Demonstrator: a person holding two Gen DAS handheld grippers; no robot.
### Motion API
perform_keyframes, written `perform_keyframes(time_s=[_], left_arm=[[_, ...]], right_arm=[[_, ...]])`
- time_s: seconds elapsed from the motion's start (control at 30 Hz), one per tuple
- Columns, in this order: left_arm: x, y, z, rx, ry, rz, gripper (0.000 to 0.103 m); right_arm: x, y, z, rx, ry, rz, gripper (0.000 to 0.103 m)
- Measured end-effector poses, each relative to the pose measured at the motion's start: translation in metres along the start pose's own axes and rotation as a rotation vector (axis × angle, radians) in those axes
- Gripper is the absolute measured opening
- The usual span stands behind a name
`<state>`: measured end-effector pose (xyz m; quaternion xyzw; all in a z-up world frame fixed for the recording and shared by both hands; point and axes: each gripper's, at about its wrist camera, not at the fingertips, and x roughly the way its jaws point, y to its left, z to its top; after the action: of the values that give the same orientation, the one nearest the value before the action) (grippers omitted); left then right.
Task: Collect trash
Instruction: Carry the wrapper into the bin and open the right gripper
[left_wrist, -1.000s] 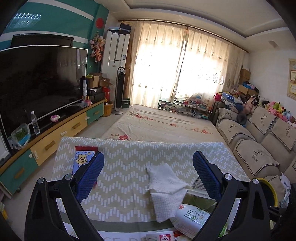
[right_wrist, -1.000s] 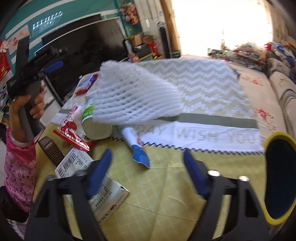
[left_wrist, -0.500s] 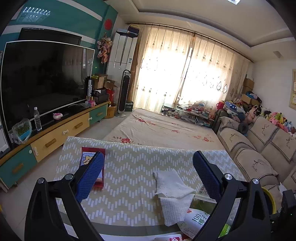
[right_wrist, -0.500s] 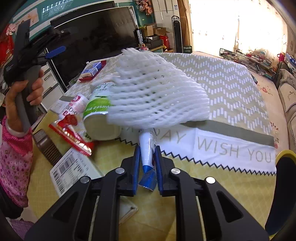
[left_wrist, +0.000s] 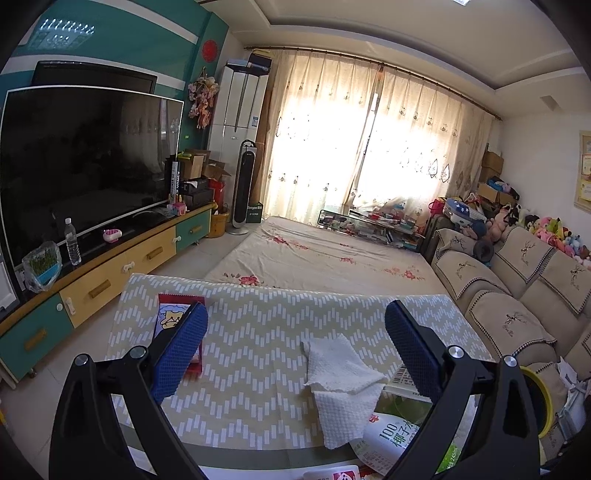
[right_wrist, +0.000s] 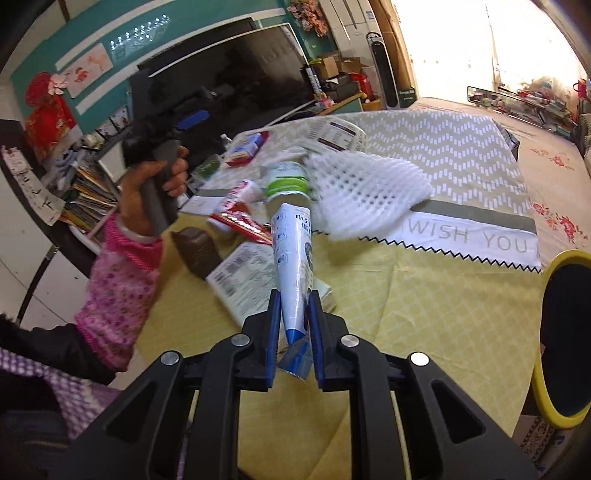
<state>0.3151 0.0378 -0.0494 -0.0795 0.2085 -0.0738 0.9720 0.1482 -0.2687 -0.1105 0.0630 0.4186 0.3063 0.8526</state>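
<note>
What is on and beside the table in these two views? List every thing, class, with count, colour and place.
tube: 1, white-blue, held above the table
foam net: 1, white, mid-table
cup: 1, green-white, behind the tube
tissues: 2, white, on the chevron cloth
red packet: 1, far left corner
bin: 1, yellow-rimmed, right of the table
left gripper: open, empty
right gripper: shut on the tube

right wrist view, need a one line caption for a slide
Right claw shut on a blue-and-white tube, held above the yellow tablecloth near white foam netting.
</note>
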Motion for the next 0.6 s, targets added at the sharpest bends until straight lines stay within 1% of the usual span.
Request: perform_keyframes(time_s=[0.07, 0.1, 0.13, 0.2, 0.27, 0.3, 0.37, 0.4, 0.53, 0.6], left_arm=[[-0.001, -0.001, -0.002, 0.002, 0.002, -0.005, 0.095], [-0.001, -0.002, -0.003, 0.004, 0.004, -0.009, 0.095], [-0.002, -0.003, -0.003, 0.008, 0.005, -0.011, 0.095], [-0.003, -0.008, -0.003, 0.019, 0.006, -0.016, 0.095], [-0.004, -0.012, -0.003, 0.028, 0.003, -0.025, 0.095], [-0.005, -0.014, -0.003, 0.034, 0.002, -0.029, 0.095], [-0.006, -0.017, -0.003, 0.045, 0.0, -0.033, 0.095], [-0.007, -0.019, -0.003, 0.05, -0.001, -0.032, 0.095], [-0.006, -0.022, -0.004, 0.06, 0.006, -0.034, 0.095], [-0.005, -0.023, -0.004, 0.062, 0.011, -0.035, 0.095]], right_arm=[[-0.019, 0.0, -0.003, 0.011, -0.041, -0.013, 0.015], [-0.029, -0.004, -0.004, 0.022, -0.066, -0.045, 0.015], [-0.041, -0.012, -0.004, 0.047, -0.101, -0.098, 0.015], [-0.064, -0.039, -0.006, 0.137, -0.163, -0.211, 0.017], [-0.084, -0.071, -0.012, 0.249, -0.209, -0.381, 0.018], [-0.092, -0.088, -0.016, 0.297, -0.228, -0.479, 0.019], [-0.102, -0.116, -0.022, 0.376, -0.236, -0.599, 0.019], [-0.104, -0.129, -0.025, 0.406, -0.237, -0.635, 0.019], [-0.101, -0.168, -0.032, 0.48, -0.217, -0.731, 0.018], [-0.099, -0.184, -0.034, 0.508, -0.217, -0.756, 0.018]])
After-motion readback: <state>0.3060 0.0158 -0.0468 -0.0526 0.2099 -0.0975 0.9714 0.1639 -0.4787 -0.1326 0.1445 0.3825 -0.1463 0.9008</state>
